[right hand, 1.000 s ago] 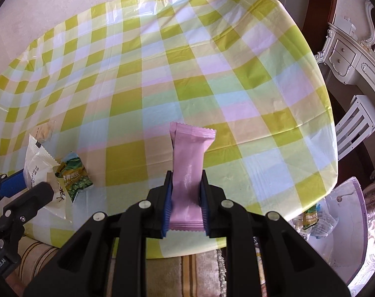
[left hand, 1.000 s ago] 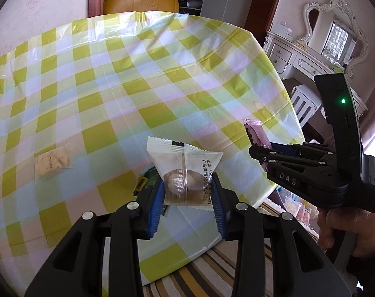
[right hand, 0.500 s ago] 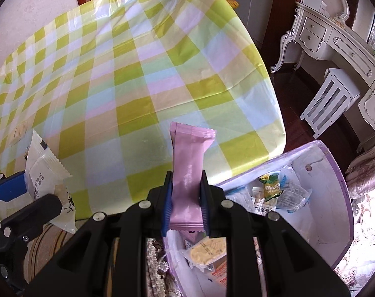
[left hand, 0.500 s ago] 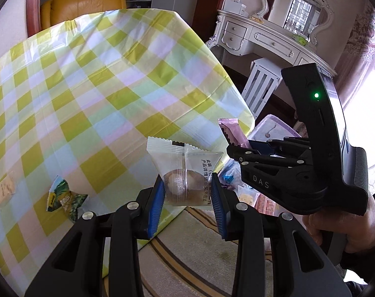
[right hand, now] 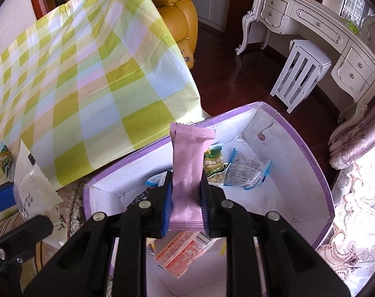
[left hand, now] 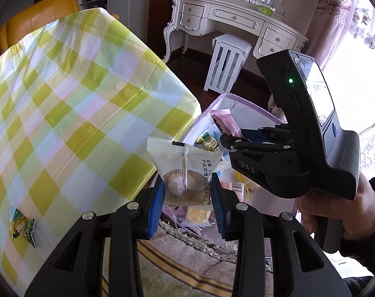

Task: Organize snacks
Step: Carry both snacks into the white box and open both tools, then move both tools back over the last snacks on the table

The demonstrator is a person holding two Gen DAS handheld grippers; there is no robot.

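Observation:
My left gripper [left hand: 188, 193] is shut on a clear-wrapped round pastry [left hand: 185, 173], held just past the table's edge, beside the purple-rimmed box [left hand: 251, 110]. My right gripper [right hand: 185, 198] is shut on a pink snack bar [right hand: 188, 173] and hangs over the open box [right hand: 318, 173], which holds several snack packets. In the left wrist view the right gripper [left hand: 227, 139] with the pink bar [left hand: 224, 123] sits to the right, held by a hand [left hand: 336, 212]. The pastry [right hand: 31, 185] shows at the left edge of the right wrist view.
The table wears a yellow-green checked cloth [left hand: 76, 104] with a small green snack packet [left hand: 21, 225] on it near the left edge. A white stool [right hand: 301, 71] and ornate dresser [right hand: 323, 24] stand behind the box, a yellow armchair [right hand: 177, 7] beyond the table. A striped rug [left hand: 187, 272] lies below.
Both grippers have swung right, off the table and toward the purple-rimmed box, each keeping its snack. The box interior has come into view under the right gripper.

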